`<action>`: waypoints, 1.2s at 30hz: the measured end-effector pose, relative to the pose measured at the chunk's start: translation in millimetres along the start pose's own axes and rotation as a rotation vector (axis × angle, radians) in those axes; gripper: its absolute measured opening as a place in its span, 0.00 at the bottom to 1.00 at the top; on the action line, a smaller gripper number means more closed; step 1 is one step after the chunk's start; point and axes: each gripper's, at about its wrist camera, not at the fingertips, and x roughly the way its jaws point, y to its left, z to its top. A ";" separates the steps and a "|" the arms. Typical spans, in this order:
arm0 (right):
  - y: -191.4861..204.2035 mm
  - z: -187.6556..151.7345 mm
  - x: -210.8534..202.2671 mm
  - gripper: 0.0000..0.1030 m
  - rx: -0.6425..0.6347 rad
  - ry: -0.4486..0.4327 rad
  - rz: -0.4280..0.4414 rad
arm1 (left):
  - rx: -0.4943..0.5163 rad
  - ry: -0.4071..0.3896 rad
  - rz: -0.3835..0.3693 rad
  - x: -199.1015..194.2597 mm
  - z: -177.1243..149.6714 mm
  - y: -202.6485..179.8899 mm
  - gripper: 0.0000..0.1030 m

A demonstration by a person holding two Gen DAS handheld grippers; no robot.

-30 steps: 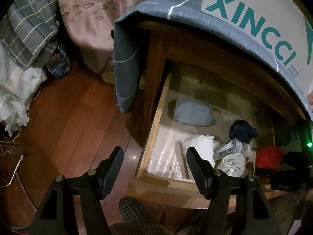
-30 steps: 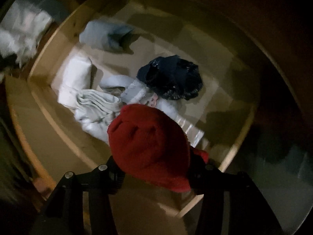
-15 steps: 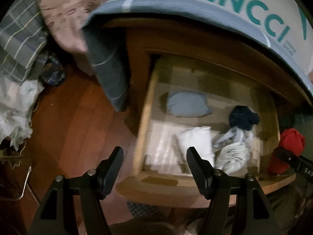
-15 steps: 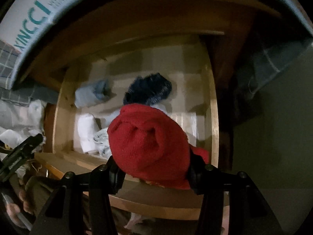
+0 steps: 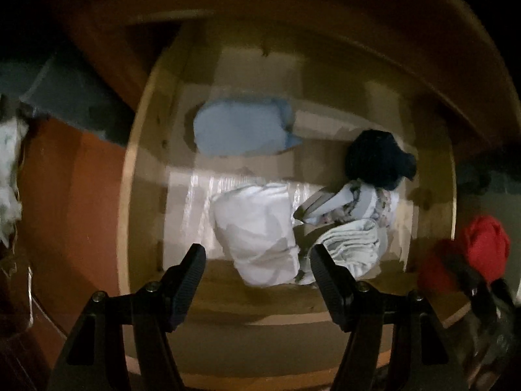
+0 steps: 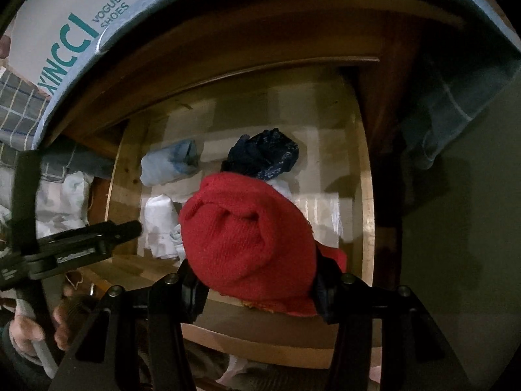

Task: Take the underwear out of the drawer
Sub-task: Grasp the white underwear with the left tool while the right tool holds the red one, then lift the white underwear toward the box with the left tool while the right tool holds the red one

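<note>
Right gripper (image 6: 259,288) is clamped on a red knit garment (image 6: 247,238), which bulges up between the jaws and hangs above the front edge of the open drawer (image 6: 366,228); in the left wrist view the same red bundle (image 5: 485,244) sits outside the drawer's right wall. Left gripper (image 5: 257,280) is spread wide and empty, poised over the drawer front, with a white folded piece (image 5: 257,228) lying between and just beyond its fingers. Remaining in the drawer: a striped pale bundle (image 5: 351,244) touching the white one on its right, a patterned grey piece (image 5: 351,202) behind that, a dark navy wad (image 5: 377,159) further back right, and a light blue fold (image 5: 241,127) back left, apart from the rest. Judgement: all items are light, soft and limp, with no slip risk and nothing fragile; each will sag and unfold if pinched by an edge, so a grip across the thickest part of the fold is preferable. White piece looks like the nearest candidate for the free claw. A box (image 6: 65,26) on the cabinet top reads "XINCCI" and "VOGUE SHOES" in teal. Image is dim and partly blurred; fabric detail is uncertain.
</note>
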 end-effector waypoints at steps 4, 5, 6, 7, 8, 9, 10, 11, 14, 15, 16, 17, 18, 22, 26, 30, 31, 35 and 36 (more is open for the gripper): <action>-2.0 0.3 0.1 0.47 0.012 0.005 0.024 | -0.050 0.023 0.010 13.4 7.2 3.9 0.67; -2.0 0.3 0.3 0.47 0.014 0.005 0.025 | -0.053 0.030 0.011 15.7 7.6 4.8 0.67; -2.0 0.3 0.2 0.47 0.014 0.006 0.027 | -0.057 0.043 0.012 19.7 8.1 4.9 0.67; -1.8 0.2 0.8 0.47 0.013 0.010 0.032 | -0.060 0.056 0.015 22.9 8.6 4.6 0.67; -1.9 0.3 1.0 0.47 0.014 0.011 0.033 | -0.066 0.071 0.018 26.9 9.6 4.6 0.67; -2.0 0.5 0.9 0.47 0.016 0.010 0.034 | -0.077 0.088 0.018 30.9 10.5 5.3 0.67; -2.0 0.5 1.0 0.47 0.017 0.011 0.039 | -0.088 0.102 0.019 34.2 11.7 5.7 0.67; -2.4 0.4 1.0 0.47 0.017 0.012 0.043 | -0.095 0.114 0.018 37.1 13.8 6.1 0.67; -2.5 0.1 1.2 0.47 0.020 0.012 0.050 | -0.106 0.152 0.019 43.5 19.4 4.6 0.67; -2.7 0.0 1.4 0.47 0.021 0.013 0.052 | -0.104 0.167 0.017 46.1 21.5 3.7 0.67; -2.9 -0.1 1.1 0.47 0.022 0.012 0.051 | -0.099 0.193 0.022 50.4 24.7 2.6 0.67; -3.0 -0.3 1.3 0.47 0.022 0.012 0.054 | -0.101 0.204 0.029 52.7 26.9 2.5 0.67; -3.0 -0.3 1.6 0.47 0.021 0.014 0.056 | -0.105 0.212 0.037 53.9 29.0 2.6 0.67; -2.6 -0.1 1.8 0.47 0.020 0.017 0.059 | -0.118 0.252 0.047 62.4 36.1 2.9 0.67; -2.7 0.8 2.6 0.47 0.023 0.022 0.062 | -0.128 0.293 0.045 69.6 40.6 8.5 0.67; -2.8 1.2 3.8 0.47 0.026 0.022 0.065 | -0.150 0.317 0.001 72.8 43.7 17.1 0.66; -2.5 1.2 4.3 0.47 0.025 0.022 0.066 | -0.146 0.308 -0.001 71.4 43.9 18.0 0.66; -2.0 0.9 5.1 0.47 0.024 0.024 0.064 | -0.107 0.281 -0.008 64.6 44.9 19.4 0.54; -2.0 0.9 4.9 0.47 0.024 0.024 0.062 | -0.099 0.275 -0.009 63.1 45.1 20.4 0.52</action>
